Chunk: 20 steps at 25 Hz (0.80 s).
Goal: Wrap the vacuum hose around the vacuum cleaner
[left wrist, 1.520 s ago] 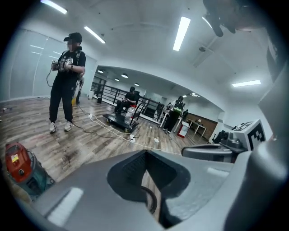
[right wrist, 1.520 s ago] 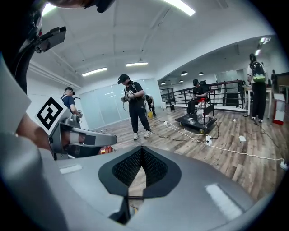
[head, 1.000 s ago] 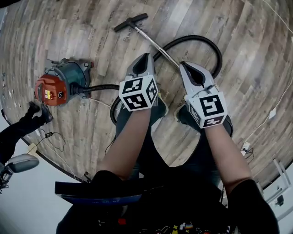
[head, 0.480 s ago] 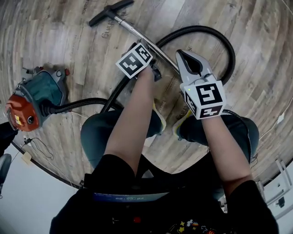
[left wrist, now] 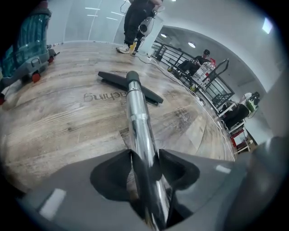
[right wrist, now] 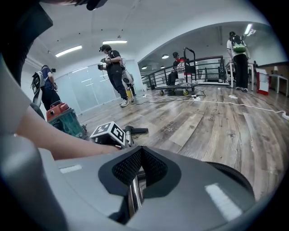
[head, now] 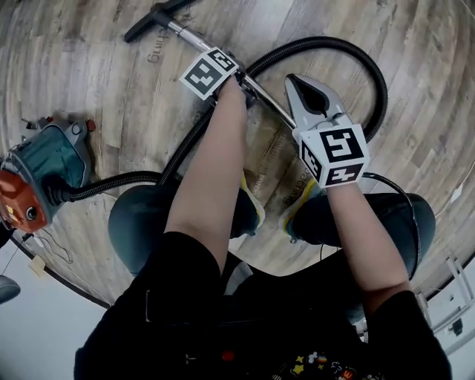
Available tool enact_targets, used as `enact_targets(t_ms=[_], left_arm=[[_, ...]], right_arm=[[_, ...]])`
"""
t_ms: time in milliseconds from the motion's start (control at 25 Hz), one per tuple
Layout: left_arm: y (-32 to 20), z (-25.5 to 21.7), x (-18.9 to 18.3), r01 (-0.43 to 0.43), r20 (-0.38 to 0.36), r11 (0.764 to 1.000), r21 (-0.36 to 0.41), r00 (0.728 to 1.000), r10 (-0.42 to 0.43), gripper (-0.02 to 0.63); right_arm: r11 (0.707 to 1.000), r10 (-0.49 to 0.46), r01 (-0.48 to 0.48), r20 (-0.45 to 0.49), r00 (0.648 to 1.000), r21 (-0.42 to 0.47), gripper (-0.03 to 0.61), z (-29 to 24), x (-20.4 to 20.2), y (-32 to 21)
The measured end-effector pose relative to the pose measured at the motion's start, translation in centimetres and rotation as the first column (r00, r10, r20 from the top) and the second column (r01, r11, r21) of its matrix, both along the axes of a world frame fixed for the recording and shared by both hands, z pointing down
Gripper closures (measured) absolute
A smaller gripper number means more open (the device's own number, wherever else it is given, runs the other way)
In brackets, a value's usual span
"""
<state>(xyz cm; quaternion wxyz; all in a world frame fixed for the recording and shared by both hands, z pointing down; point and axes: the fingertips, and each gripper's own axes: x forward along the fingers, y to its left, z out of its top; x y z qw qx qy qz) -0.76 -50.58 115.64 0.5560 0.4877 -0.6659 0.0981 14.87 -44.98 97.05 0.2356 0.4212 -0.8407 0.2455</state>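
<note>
The teal and orange vacuum cleaner (head: 30,185) stands on the wood floor at far left. Its black hose (head: 111,182) runs right, passes under my left arm and makes a wide loop (head: 375,74) back to the chrome wand (head: 263,100). The wand's black floor nozzle (head: 152,13) lies at the top. My left gripper (head: 239,80) points down under its marker cube and is shut on the wand (left wrist: 137,117). My right gripper (head: 293,80) hovers just above the wand's hose end, jaws together; the tube (right wrist: 134,191) shows through the hollow between them.
My knees and shoes (head: 252,211) are just below the wand. A thin cord (head: 404,200) curves by my right knee. Other people (right wrist: 113,72) and a cart (right wrist: 183,76) stand far off, with cables (right wrist: 216,101) on the floor there.
My left gripper has gone forward and down and shut on the wand. The right gripper has moved forward a little, still shut. I have crouched, so the vacuum sits further left in view.
</note>
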Motion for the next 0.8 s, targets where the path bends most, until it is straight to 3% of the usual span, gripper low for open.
enact_targets(t_ms=[320, 520, 800], left_arm=[[-0.9, 2.9, 0.3, 0.011, -0.055, 0.998, -0.069, 0.998, -0.014, 0.464], [-1.1, 2.3, 0.6, 0.036, -0.103, 0.999, -0.022, 0.994, -0.038, 0.493], [0.3, -4.1, 0.8, -0.041, -0.084, 0.998, 0.041, 0.995, 0.044, 0.495]], right_arm=[[0.999, -0.042, 0.042, -0.024, 0.999, 0.001, 0.552, -0.1, 0.2, 0.4], [0.999, -0.032, 0.032, -0.014, 0.999, -0.004, 0.552, -0.2, 0.8, 0.8], [1.0, 0.004, -0.004, 0.013, 1.0, -0.007, 0.552, -4.6, 2.0, 0.9]])
